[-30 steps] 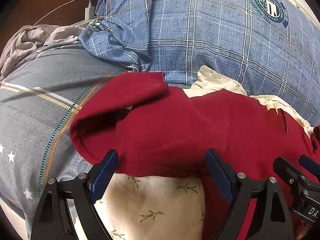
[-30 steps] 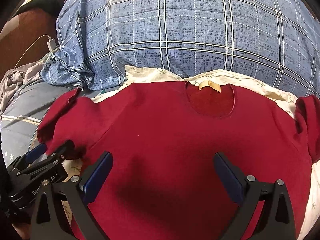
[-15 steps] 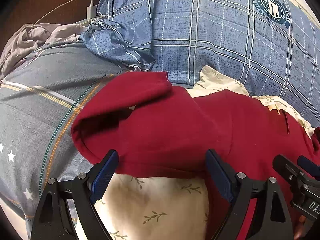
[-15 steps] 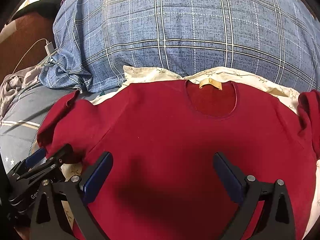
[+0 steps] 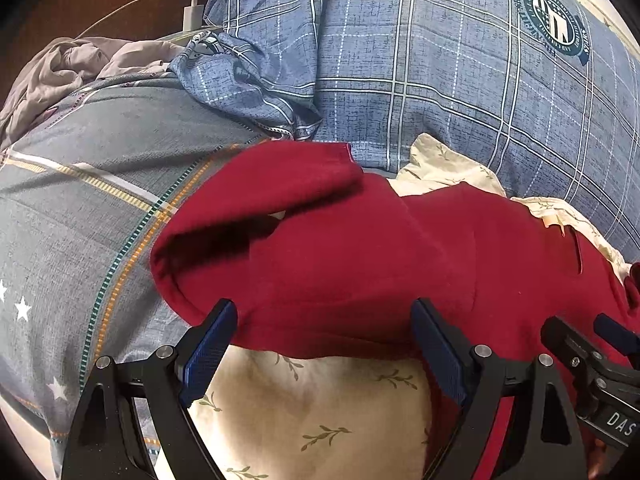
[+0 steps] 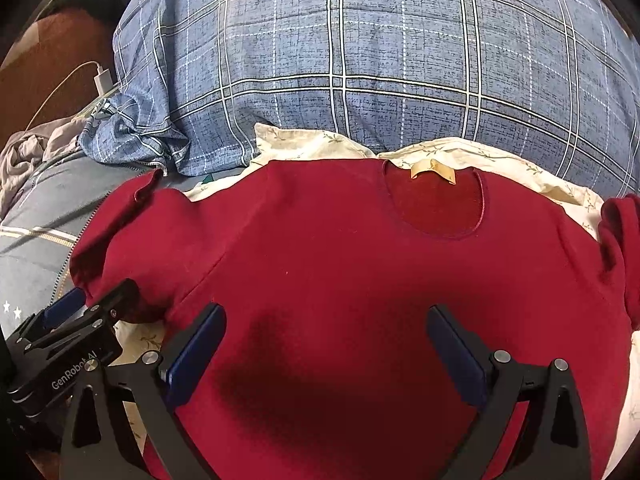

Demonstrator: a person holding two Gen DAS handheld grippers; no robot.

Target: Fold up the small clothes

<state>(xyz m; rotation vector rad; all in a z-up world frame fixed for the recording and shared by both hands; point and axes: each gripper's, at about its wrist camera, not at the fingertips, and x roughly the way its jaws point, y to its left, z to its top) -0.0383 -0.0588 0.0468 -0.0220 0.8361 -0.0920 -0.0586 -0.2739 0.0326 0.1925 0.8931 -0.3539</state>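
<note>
The blue-padded fingers (image 5: 208, 344) of the left gripper (image 5: 324, 344) stood wide apart and held nothing, poised just over the lower edge of the folded-back left sleeve (image 5: 256, 216) of a dark red sweater (image 6: 360, 280). The right gripper (image 6: 326, 350) likewise had its fingers (image 6: 196, 356) spread wide and empty, hanging above the middle of the sweater's body, where it cast a dark shadow on the cloth. The sweater lay flat, front up, on a cream leaf-print sheet (image 5: 320, 412), its round neckline (image 6: 436, 208) with a tan label (image 6: 432, 169) pointing toward a blue plaid pillow (image 6: 360, 60) just beyond it. The left sleeve was doubled over so that its cuff pointed toward the pillow, and the right sleeve (image 6: 624, 248) was bunched at the far right edge. To the left lay a grey quilt with stripes and stars (image 5: 80, 208), a crumpled grey garment (image 5: 60, 68), and a white charger with its cable (image 5: 192, 10). Each gripper showed at the edge of the other's view.
</note>
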